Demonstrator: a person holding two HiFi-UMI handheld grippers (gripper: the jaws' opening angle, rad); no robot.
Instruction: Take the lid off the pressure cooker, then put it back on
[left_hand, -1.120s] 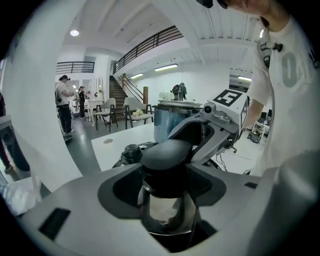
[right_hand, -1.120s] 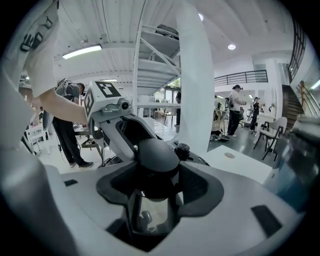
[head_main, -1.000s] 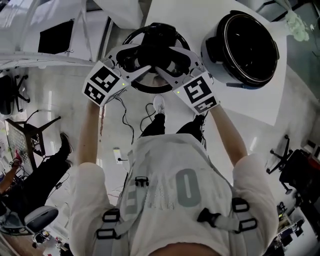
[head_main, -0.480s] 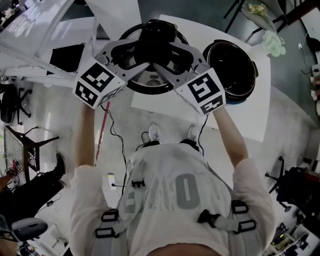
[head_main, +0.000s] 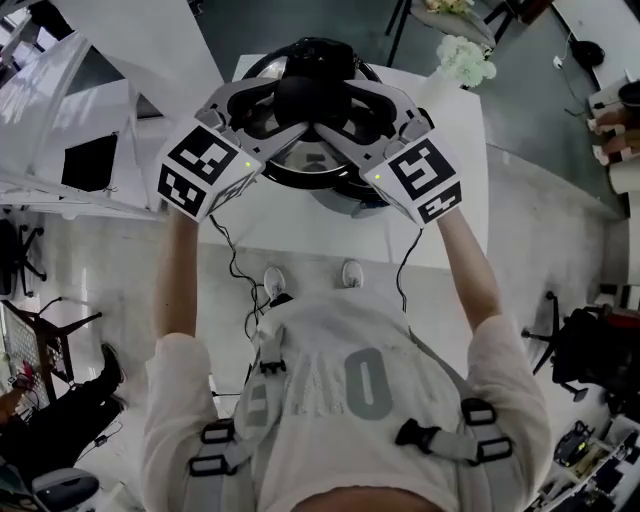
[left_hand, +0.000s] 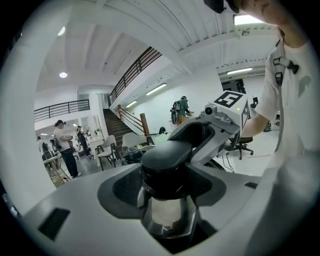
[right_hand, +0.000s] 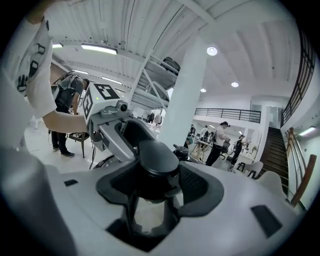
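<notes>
Since a second ago the lid (head_main: 300, 162) has come across from the left of the open pot. Seen from my head it now hangs over the cooker body (head_main: 345, 198), which shows only as a dark curve under the lid's near edge. Left gripper (head_main: 285, 110) and right gripper (head_main: 340, 110): the fingers of both are clenched from opposite sides on the black knob (left_hand: 166, 159) at the lid's centre, and the grip is unchanged. The lid is about level and held clear of the white counter (head_main: 450, 200). Both marker cubes face up toward me.
</notes>
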